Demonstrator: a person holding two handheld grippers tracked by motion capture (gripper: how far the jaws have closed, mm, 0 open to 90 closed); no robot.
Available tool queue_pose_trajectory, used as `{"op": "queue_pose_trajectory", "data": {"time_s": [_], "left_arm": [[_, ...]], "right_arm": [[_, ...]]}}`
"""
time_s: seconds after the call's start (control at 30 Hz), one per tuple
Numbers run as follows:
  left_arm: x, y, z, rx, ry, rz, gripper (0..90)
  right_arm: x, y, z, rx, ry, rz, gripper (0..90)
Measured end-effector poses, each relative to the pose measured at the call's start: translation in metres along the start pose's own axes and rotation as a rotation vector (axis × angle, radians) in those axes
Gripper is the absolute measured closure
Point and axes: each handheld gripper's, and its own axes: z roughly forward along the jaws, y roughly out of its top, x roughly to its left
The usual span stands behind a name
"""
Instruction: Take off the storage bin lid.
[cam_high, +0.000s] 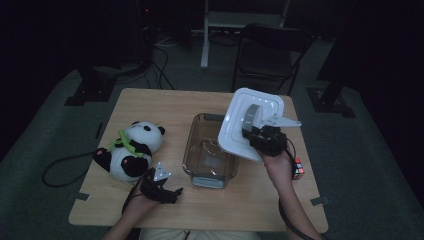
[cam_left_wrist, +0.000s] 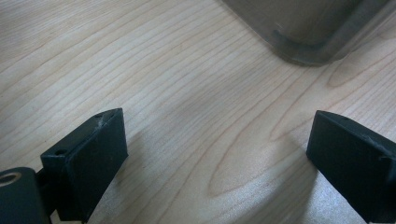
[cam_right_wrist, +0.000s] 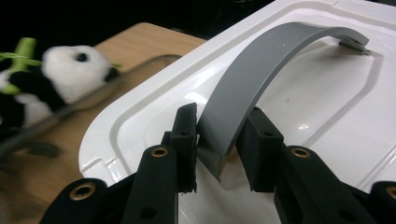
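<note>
A white square lid (cam_high: 235, 132) with a grey arched handle (cam_high: 251, 117) hangs tilted above the right side of a clear glass dish (cam_high: 196, 150). My right gripper (cam_high: 254, 131) is shut on that handle, seen close up in the right gripper view with the handle (cam_right_wrist: 252, 70) pinched between both pads above the lid (cam_right_wrist: 327, 107). My left gripper (cam_high: 169, 192) rests low on the wooden table (cam_high: 155, 105) in front of the dish. Its jaws stand wide apart with only bare wood between them, at the gripper's midpoint (cam_left_wrist: 217, 140). A corner of the dish (cam_left_wrist: 303, 42) lies just ahead.
A plush panda (cam_high: 131, 150) with a green sprig lies at the table's left, also in the right gripper view as the panda (cam_right_wrist: 70, 74). A small colour cube (cam_high: 298, 169) sits by the right edge. A dark chair (cam_high: 272, 50) stands behind the table.
</note>
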Motion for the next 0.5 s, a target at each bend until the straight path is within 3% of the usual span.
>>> {"op": "queue_pose_trajectory", "data": {"time_s": [0.03, 0.17, 0.23, 0.27, 0.5], "left_arm": [[0.0, 0.0, 0.0, 0.0, 0.0, 0.0, 5.7], [0.0, 0.0, 0.0, -0.001, 0.0, 0.0, 5.7], [0.0, 0.0, 0.0, -0.001, 0.0, 0.0, 5.7], [0.0, 0.0, 0.0, -0.001, 0.0, -0.001, 5.7], [0.0, 0.0, 0.0, 0.0, -0.001, 0.0, 5.7]], "right_arm": [[0.0, 0.0, 0.0, 0.0, 0.0, 0.0, 69.0], [-0.029, -0.008, -0.005, 0.005, -0.053, 0.058, 68.9], [-0.029, -0.008, -0.005, 0.005, -0.053, 0.058, 68.9], [-0.041, -0.011, -0.008, 0.009, -0.08, 0.077, 68.9], [-0.066, -0.021, -0.007, 0.033, -0.137, 0.112, 68.9]]}}
